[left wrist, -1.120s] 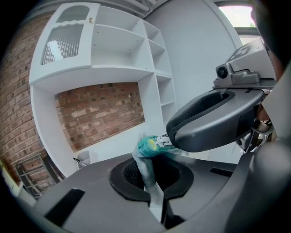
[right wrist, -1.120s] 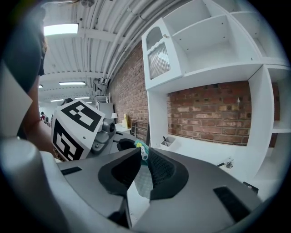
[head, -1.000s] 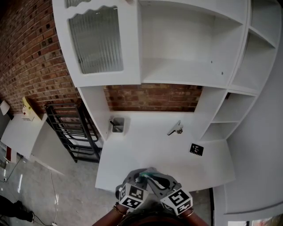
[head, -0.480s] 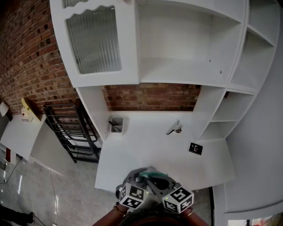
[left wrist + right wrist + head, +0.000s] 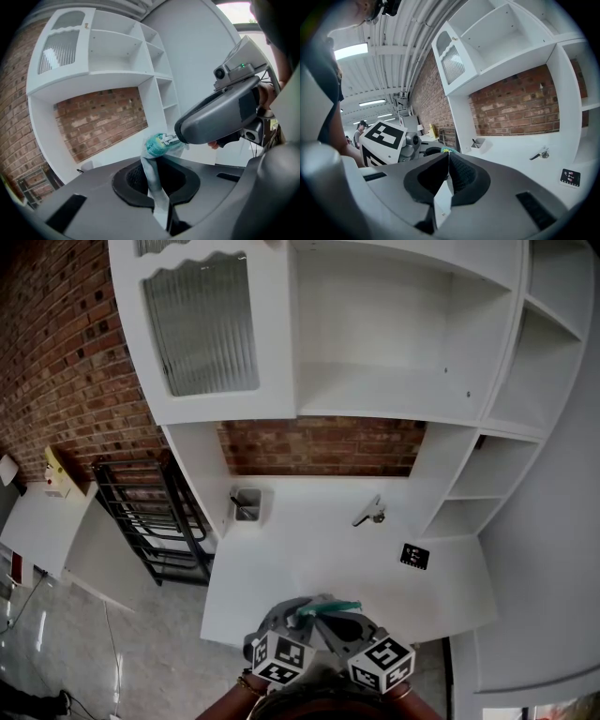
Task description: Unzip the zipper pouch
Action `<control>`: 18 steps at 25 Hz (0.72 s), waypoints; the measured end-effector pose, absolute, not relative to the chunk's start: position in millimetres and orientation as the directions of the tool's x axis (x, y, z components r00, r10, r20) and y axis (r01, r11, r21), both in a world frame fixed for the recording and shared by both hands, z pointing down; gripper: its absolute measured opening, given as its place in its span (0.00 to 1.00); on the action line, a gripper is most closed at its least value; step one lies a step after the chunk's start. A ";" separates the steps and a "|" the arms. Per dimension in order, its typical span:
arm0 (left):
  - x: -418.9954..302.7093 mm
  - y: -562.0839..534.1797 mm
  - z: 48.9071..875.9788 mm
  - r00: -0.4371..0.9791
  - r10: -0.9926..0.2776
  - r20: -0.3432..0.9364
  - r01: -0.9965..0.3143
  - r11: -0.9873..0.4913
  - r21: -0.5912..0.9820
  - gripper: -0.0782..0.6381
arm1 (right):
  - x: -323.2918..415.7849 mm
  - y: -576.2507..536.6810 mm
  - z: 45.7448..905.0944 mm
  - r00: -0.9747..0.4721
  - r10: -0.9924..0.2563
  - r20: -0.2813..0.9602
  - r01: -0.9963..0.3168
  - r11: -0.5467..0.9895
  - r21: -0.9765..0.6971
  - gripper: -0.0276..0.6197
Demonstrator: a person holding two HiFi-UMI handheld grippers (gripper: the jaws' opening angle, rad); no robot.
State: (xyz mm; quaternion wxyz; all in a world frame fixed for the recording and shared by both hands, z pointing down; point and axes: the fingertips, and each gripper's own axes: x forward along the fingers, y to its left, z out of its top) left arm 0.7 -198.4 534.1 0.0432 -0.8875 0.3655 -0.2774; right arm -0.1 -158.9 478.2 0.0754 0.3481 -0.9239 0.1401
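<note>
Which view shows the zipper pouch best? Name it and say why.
The left gripper view: the zipper pouch runs up from the left hand-held gripper's shut jaws to its teal end. The head view gives only a teal sliver; the right gripper view, a tiny teal speck.

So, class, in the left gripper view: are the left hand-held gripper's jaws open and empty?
No, the left hand-held gripper is shut on the zipper pouch, pinching its clear fabric.
</note>
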 end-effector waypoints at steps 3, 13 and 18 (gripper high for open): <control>0.9 -194.9 533.6 0.577 -0.682 0.450 -0.603 -0.727 -0.329 0.12 | 3.5 -159.4 482.5 -0.728 -0.635 0.258 -0.682 0.708 -0.181 0.05; 9.3 -182.7 535.6 0.557 -0.682 0.474 -0.436 -0.726 -0.532 0.17 | 6.9 -160.6 490.3 -0.694 -0.649 0.311 -0.708 0.695 -0.129 0.05; 7.9 -181.0 532.2 0.608 -0.638 0.473 -0.455 -0.768 -0.452 0.11 | 11.3 -163.3 488.6 -0.685 -0.659 0.309 -0.719 0.681 -0.139 0.05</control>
